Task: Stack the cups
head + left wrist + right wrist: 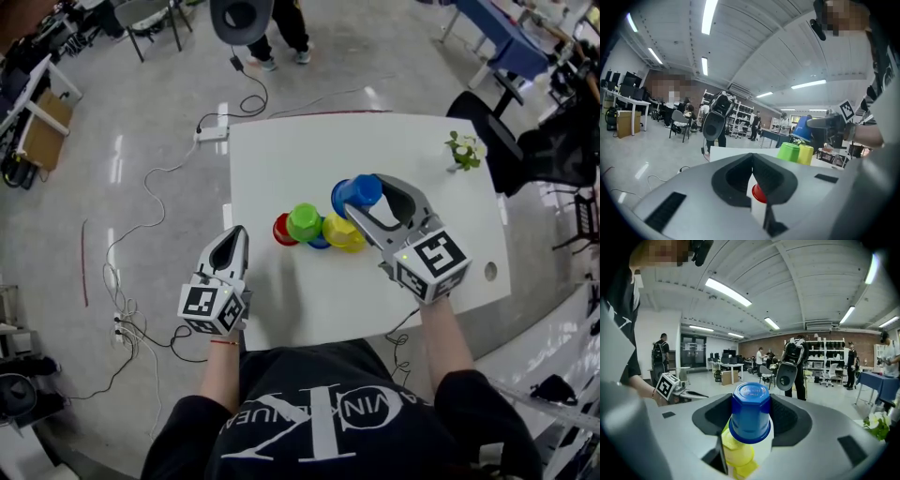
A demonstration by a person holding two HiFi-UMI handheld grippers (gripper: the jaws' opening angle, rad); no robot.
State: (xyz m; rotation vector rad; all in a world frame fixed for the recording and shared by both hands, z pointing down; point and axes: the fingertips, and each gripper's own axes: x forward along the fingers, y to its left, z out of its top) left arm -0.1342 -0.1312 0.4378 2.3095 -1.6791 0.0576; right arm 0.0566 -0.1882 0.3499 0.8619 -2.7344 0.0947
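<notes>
Seemingly early on: right gripper [367, 195] clamps the upturned blue cup [750, 414] aloft above the yellow cup [343, 232]. Green cup [305, 222] and red cup [283, 230] wait beside it on the table [309, 309]. Left gripper [234, 246] has its jaws together, empty.

The person is wearing a black short-sleeved T-shirt [328, 412] carrying large white lettering, and a thin red band [223, 342] is circling the left wrist. The left gripper [234, 232] and right gripper [361, 195] are showing grey shells with dark-lined jaws, each bearing a white cube with black square markers.
</notes>
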